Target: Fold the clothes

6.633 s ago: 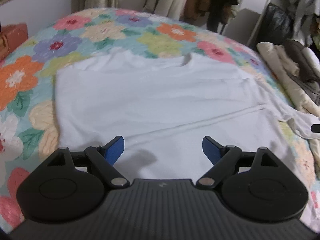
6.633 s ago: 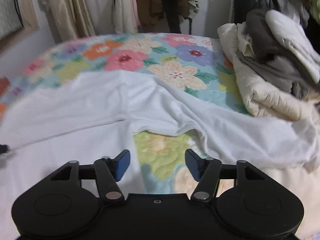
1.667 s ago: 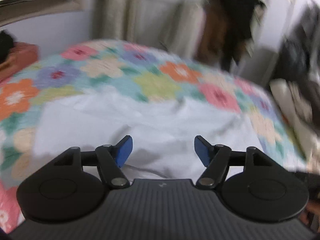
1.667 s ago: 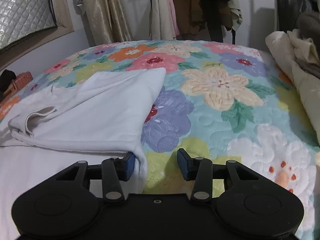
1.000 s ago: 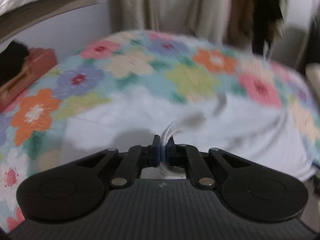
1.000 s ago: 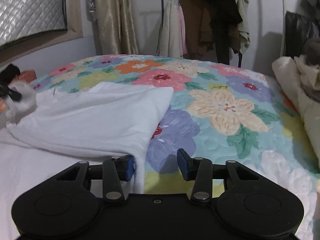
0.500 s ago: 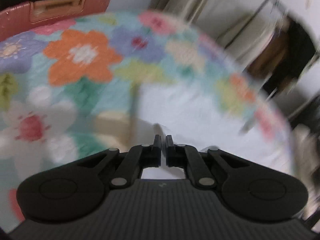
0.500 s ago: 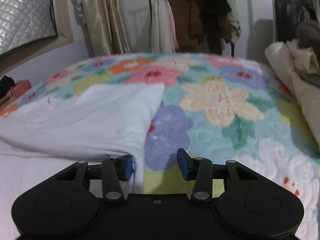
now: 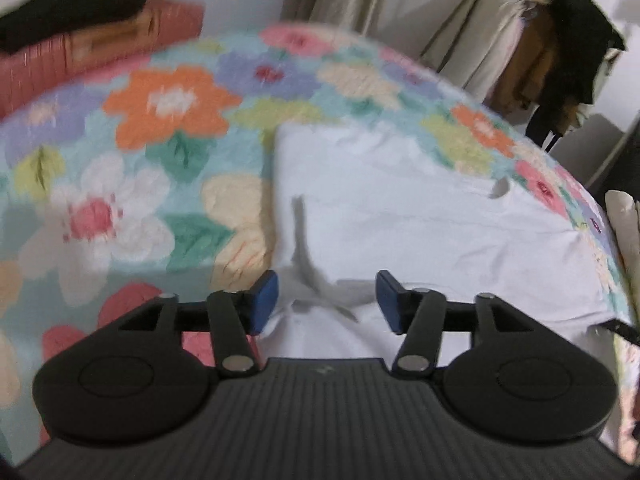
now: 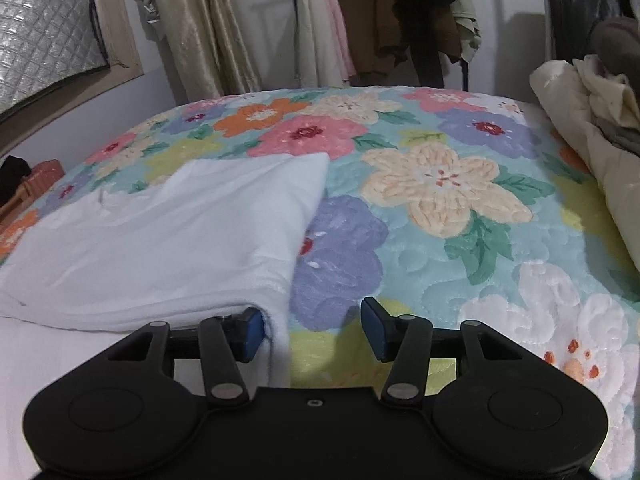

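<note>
Left gripper [image 9: 326, 300]: jaws spread, having just sprung apart; nothing pinched. A puckered fold of the white shirt [image 9: 420, 232] sits in the gap between the blue pads [image 9: 264, 298], touching neither as far as the blur allows. The shirt runs ahead and to the right of this gripper, lying on the flowered bedspread [image 9: 160, 184]. Whole left-wrist view is smeared, so seams and the neckline are hard to read. A small dark notch shows at the shirt's far right edge (what it is, I cannot tell). Far left beyond the bed: a reddish case [image 9: 100, 60] with something black on top, both blurred and cut by the frame. Lower right edge of that view: a dark strip, too little showing to name.

Right gripper [image 10: 312, 330]: jaws parted and just been widening, gripping nothing. The folded edge of the shirt [image 10: 172, 236] lies ahead and left of it; the cloth's corner drapes in front of the left pad [image 10: 252, 334] and hides part of it, so contact there cannot be judged. Right pad stands over bare bedspread [image 10: 440, 184]. Far right: a heap of cream and grey clothes [image 10: 592, 128], cut off by the frame. Behind the bed hang garments [image 10: 360, 32] and a curtain [image 10: 200, 36].
</note>
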The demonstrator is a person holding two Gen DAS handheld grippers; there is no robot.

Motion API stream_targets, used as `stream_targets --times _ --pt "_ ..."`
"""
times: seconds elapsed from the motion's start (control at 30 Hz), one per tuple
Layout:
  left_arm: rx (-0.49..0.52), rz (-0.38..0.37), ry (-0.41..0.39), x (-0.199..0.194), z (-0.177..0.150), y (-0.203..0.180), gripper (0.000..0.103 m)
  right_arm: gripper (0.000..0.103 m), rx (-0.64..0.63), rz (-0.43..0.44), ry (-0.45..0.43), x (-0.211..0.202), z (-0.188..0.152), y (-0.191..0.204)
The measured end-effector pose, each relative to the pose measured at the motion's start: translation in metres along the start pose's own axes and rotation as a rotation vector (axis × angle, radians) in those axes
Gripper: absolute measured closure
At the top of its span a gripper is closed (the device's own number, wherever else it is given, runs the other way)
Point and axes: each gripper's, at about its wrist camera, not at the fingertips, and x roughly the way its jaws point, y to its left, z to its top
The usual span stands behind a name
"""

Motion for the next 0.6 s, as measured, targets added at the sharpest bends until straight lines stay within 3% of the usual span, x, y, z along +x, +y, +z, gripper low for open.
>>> stream_targets --times 0.07,0.17,0.23,0.27,0.3,0.37,0.57,0.6 --pt "0.041 0.005 -0.026 0.001 0.000 -0.007 0.017 0.046 -0.043 0.005 -0.006 -0.016 0.001 0.008" --pt "0.069 0.026 -0.005 0.018 0.004 -0.012 0.015 0.036 -0.049 0.069 -0.037 -0.037 -0.001 0.010" --pt "0.007 -0.008 0.064 0.032 0.001 -0.008 0.039 0.036 -0.025 0.094 -0.027 -0.036 -0.001 0.008" --pt "-0.018 -0.002 0.098 0.038 -0.002 -0.007 0.063 0.036 -0.011 0.100 -0.022 -0.033 0.000 0.006" --pt "-0.008 0.031 0.100 0.040 -0.004 -0.009 0.077 0.036 0.004 0.104 -0.019 -0.029 0.000 0.005" --pt "0.035 0.086 0.083 0.037 -0.006 -0.014 0.093 0.036 0.039 0.123 -0.011 -0.018 0.001 0.001" --pt "0.119 0.045 -0.074 0.002 0.002 -0.024 0.094 0.036 0.217 0.224 0.044 0.022 -0.010 -0.014" --pt "0.112 0.048 -0.064 0.001 0.002 -0.022 0.094 0.036 0.205 0.222 0.049 0.024 -0.012 -0.012"
